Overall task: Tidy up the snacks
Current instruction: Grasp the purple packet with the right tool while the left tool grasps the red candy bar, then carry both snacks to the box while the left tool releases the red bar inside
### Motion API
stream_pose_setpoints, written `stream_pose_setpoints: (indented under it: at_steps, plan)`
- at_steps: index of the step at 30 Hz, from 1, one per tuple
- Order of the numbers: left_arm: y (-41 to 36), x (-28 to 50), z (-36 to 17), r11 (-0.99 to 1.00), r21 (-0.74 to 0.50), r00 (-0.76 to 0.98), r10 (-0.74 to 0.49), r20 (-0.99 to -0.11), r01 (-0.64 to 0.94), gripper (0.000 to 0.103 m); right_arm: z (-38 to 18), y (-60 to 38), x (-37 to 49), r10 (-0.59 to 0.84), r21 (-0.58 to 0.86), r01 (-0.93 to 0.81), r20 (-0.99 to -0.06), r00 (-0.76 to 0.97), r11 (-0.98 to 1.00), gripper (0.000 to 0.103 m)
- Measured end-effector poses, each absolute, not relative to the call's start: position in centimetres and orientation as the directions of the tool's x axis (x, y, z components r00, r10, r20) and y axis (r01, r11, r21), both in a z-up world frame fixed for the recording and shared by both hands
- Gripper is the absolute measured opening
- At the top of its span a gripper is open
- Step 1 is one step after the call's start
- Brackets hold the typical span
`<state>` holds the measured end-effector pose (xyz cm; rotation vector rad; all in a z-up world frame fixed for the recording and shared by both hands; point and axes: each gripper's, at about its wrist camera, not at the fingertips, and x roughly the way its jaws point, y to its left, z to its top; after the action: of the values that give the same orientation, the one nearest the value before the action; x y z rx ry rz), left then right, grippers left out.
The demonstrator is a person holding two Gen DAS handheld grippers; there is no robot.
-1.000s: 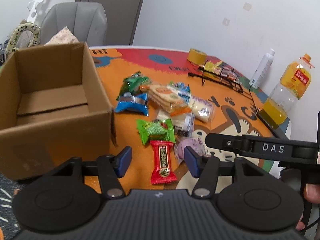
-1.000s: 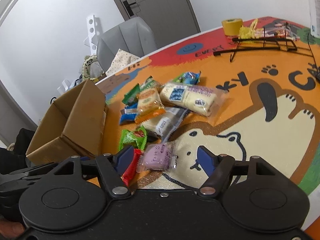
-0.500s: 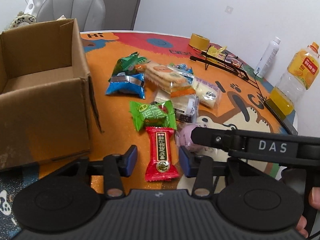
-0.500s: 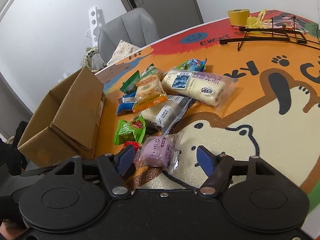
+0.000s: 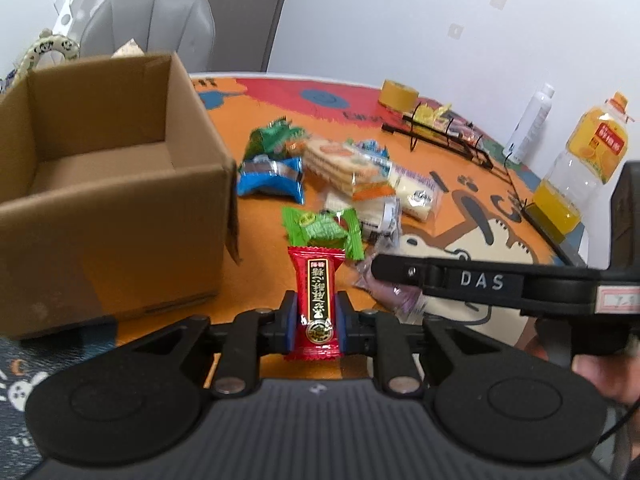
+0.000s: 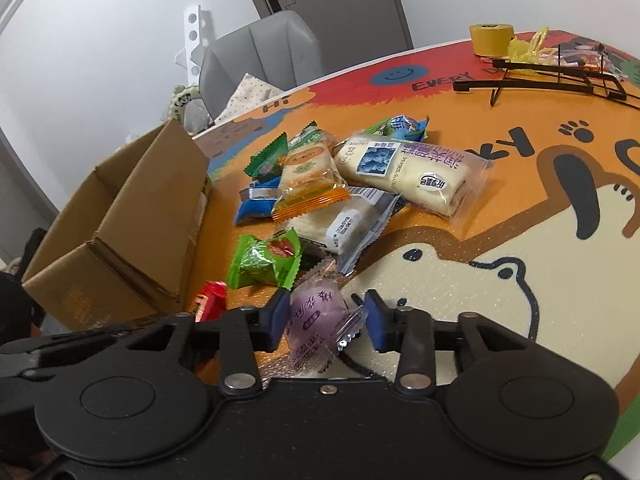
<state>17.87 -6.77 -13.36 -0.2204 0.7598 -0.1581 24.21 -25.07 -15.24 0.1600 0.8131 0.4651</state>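
My left gripper [image 5: 317, 322] is shut on a red snack packet [image 5: 318, 300], which stands up between its blue pads. An open, empty cardboard box [image 5: 108, 184] stands to the left of it. My right gripper [image 6: 326, 322] has its jaws around a purple snack packet [image 6: 316, 320]; the left pad touches it, a small gap shows at the right pad. A pile of snacks lies beyond: a green packet [image 6: 266, 260], a blue packet [image 5: 272, 178], an orange cracker pack [image 6: 310, 184] and a long bread pack [image 6: 412, 176].
A black wire rack [image 6: 560, 76] and a yellow tape roll [image 6: 492, 38] sit at the far side of the table. An orange juice bottle [image 5: 580, 168] and a white bottle [image 5: 528, 124] stand at the right edge. A grey chair [image 6: 260, 56] stands behind the table.
My left gripper closed on the red packet and lifted its end. My right gripper moved forward over the purple packet and narrowed around it.
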Motion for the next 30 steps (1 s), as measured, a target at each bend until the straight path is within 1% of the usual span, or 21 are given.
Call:
stream_pose_setpoints:
  at_steps: [2, 7, 11, 20, 30]
  plan:
    - [-6.5, 17.3, -12.6, 0.966, -0.252, 0.727, -0.219, -0.651, 0.065, 0.018, -15.0, -25.1, 23.9, 0.457, 0.311, -0.337, -0.655, 0.602, 0.889, 0.028]
    - [-5.6, 16.2, -11.1, 0.965, -0.255, 0.754, -0.208, -0.622, 0.056, 0.018, -14.0, -25.2, 23.2, 0.46, 0.315, -0.336, -0.636, 0.62, 0.888, 0.02]
    - [-4.8, 15.2, -9.7, 0.965, -0.259, 0.781, -0.194, -0.594, 0.043, 0.018, -13.5, -25.3, 22.8, 0.464, 0.319, -0.337, -0.623, 0.629, 0.886, 0.018]
    - [-3.5, 13.4, -6.6, 0.964, -0.264, 0.83, -0.179, -0.528, 0.04, 0.018, -11.8, -25.2, 21.8, 0.489, 0.331, -0.361, -0.579, 0.652, 0.872, 0.017]
    - [-1.5, 12.3, -4.5, 0.965, -0.261, 0.866, -0.135, -0.482, 0.005, 0.018, -9.4, -24.0, 21.3, 0.513, 0.321, -0.4, -0.534, 0.672, 0.858, 0.017]
